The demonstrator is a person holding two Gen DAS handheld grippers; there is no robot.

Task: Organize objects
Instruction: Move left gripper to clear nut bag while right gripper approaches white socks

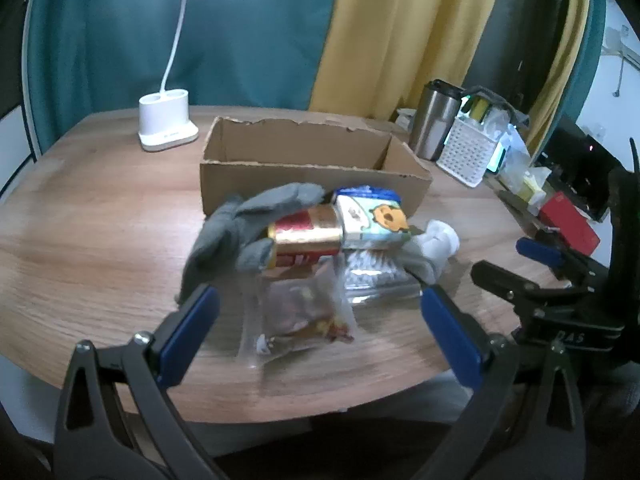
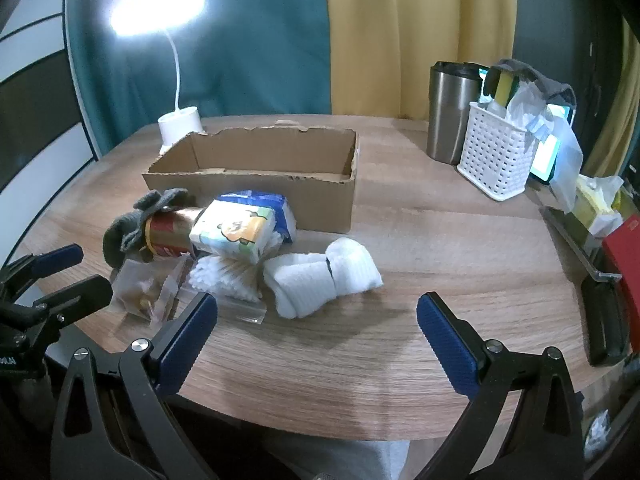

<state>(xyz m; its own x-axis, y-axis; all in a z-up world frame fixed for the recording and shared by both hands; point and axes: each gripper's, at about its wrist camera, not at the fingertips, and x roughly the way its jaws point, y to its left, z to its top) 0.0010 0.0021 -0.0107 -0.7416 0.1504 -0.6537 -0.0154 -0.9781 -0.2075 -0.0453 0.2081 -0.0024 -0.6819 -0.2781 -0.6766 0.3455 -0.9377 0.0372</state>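
An open cardboard box stands mid-table. In front of it lies a pile: a grey glove, a red-gold can, a tissue pack, white socks, a bag of cotton swabs and a clear snack bag. My left gripper is open, hovering over the snack bag. My right gripper is open and empty, just in front of the socks.
A white desk lamp stands behind the box. A steel tumbler, a white basket, a tray with tissues and a red box line the right side. The table's front edge is near.
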